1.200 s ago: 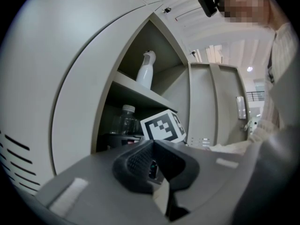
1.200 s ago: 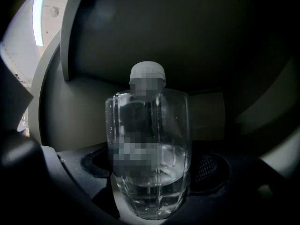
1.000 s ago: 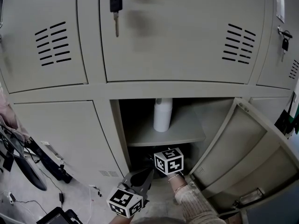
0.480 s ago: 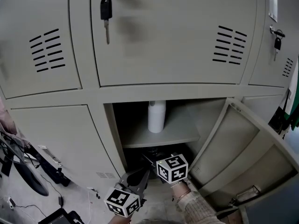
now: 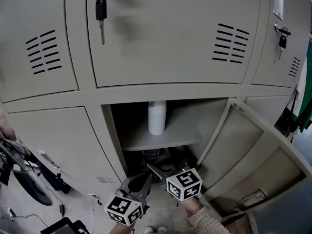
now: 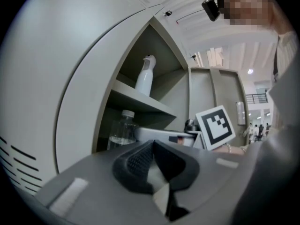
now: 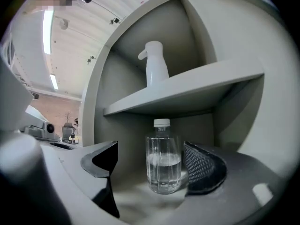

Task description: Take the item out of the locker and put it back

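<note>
**Open lower locker (image 5: 113, 139) with both grippers at its mouth.** The door (image 5: 253, 147) hung swung out to the right. A shelf (image 5: 178, 136) split the compartment. A white spray bottle (image 5: 156, 117) stood upright on the shelf near its back wall. The water bottle (image 7: 162, 156), clear, white-capped and partly filled, stood upright on the locker floor below the shelf.

The right gripper (image 7: 153, 165) pointed level into the lower space. Its jaws were released and spread wide, having just closed a little. The water bottle stood between them in that gripper's view, nearer the meshed right pad (image 7: 202, 168), with neither pad pressing on it.

The left gripper (image 6: 152, 162) waited just outside the opening, jaws clenched together on nothing. A key (image 5: 101, 14) hung from the locker door above.
</note>
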The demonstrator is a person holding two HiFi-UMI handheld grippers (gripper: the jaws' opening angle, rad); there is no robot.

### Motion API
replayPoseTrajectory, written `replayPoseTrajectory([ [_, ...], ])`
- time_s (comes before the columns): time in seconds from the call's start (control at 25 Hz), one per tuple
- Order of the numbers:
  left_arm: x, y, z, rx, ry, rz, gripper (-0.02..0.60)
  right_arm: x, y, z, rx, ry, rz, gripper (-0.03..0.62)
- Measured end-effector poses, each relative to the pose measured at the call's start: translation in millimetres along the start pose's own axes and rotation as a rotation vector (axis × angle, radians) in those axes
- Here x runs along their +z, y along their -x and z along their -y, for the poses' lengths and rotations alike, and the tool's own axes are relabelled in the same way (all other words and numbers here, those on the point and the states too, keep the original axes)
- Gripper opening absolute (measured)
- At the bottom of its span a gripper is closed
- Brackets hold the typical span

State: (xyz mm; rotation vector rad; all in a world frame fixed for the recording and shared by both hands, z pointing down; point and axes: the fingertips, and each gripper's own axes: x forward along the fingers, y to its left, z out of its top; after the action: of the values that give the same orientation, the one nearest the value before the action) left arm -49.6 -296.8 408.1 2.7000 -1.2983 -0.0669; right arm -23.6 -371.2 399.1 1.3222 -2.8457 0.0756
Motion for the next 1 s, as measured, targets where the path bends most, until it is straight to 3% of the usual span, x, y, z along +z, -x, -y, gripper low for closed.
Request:
replayPoseTrajectory([
  [0.16, 3, 7, -5, 0.026, 0.007, 0.018, 0.008, 1, 21, -7, 0.002, 0.042, 0.0, 0.414],
  [0.4, 7, 9, -6, 0.044, 0.011, 0.034, 0.008, 7, 54, -18, 0.018, 0.019, 0.031, 0.335],
  [0.68, 4, 3, 8, 0.006, 0.023, 0.03, 0.008, 11, 78, -21, 0.011, 0.001, 0.073, 0.206],
  [0.84, 6, 2, 11, -0.001, 0.017, 0.036, 0.008, 8, 84, -18, 0.003, -0.009, 0.083, 0.082],
  [1.0, 5, 2, 12, 0.0, 0.021, 0.038, 0.008, 11, 85, -18, 0.005, -0.009, 0.09, 0.0],
])
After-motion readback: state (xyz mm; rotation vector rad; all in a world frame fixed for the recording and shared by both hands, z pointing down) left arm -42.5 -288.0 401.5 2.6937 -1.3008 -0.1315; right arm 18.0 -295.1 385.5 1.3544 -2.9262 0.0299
